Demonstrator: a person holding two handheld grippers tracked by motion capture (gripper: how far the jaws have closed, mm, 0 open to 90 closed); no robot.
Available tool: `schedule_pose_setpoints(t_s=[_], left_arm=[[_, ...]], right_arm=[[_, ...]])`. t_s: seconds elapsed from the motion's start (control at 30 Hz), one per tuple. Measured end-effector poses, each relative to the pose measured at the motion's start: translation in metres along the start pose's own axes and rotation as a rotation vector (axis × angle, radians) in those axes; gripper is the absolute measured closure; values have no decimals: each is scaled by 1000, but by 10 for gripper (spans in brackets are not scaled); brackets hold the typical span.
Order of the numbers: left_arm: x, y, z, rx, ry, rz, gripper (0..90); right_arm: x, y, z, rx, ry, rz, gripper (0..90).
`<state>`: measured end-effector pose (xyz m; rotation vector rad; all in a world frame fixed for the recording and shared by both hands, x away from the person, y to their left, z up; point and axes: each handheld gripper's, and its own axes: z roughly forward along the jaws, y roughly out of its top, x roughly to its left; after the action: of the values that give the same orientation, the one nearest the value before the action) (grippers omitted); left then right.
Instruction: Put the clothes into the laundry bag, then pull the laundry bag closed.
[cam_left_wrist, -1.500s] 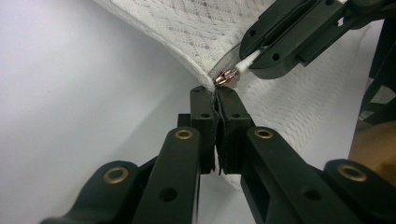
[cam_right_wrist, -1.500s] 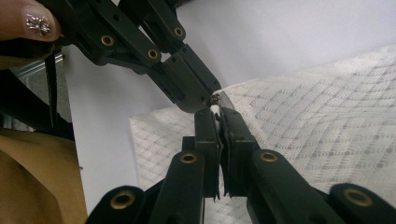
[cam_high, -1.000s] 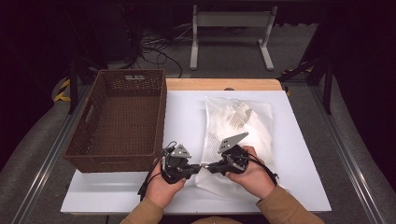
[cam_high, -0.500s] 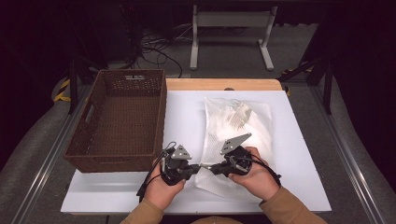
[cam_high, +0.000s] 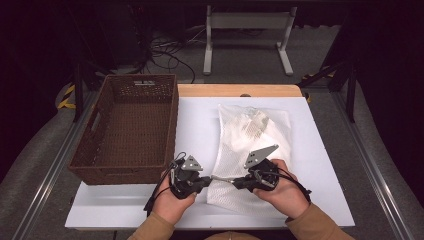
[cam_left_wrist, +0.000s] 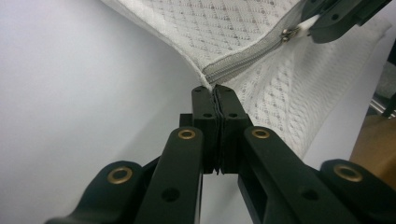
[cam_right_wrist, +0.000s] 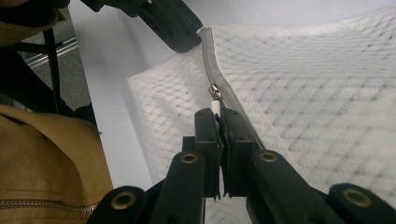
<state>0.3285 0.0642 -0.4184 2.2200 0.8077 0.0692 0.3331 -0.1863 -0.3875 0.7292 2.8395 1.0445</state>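
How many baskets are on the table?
1: a brown wicker basket on the table's left side, beside the mesh bag.

The mesh bag (cam_high: 250, 145) was white with a diamond weave, its zipper (cam_left_wrist: 243, 58) grey with a white pull tab (cam_right_wrist: 215, 108). Both tongs were black with brass rivets and grey top plates. The basket (cam_high: 127, 127) was dark brown wicker on a white tabletop (cam_high: 195, 125) edged with pale wood, and the sleeves (cam_right_wrist: 42, 154) were tan.

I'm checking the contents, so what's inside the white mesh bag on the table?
Through the mesh bag a pale, bunched shape shows near its far end; what it is stays unclear. The zipper hides nothing more.
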Motion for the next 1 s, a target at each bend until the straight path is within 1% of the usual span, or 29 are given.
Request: schedule_pose_setpoints(t_s=[0.27,0.6,0.63,0.83,0.9,0.93,1.0], left_arm=[[1,0,0,13,-2,3,886],[3,0,0,22,-11,-1,886],[3,1,0,25,-10,-2,886],[5,0,0,28,-8,-3,886],[5,0,1,29,-9,3,886],[5,0,0,34,-2,5,886],[5,0,1,34,-7,3,886]], right_arm=[[2,-4,-6,-2,-9,7,870],[2,-16,-25,-15,-36,31,869],[2,-18,-26,-15,-40,40,870],[2,-25,-37,-22,-54,52,870],[1,-27,-40,-26,-57,54,869],[1,-28,-41,-26,-56,55,869],[1,-30,-43,-26,-60,59,869]])
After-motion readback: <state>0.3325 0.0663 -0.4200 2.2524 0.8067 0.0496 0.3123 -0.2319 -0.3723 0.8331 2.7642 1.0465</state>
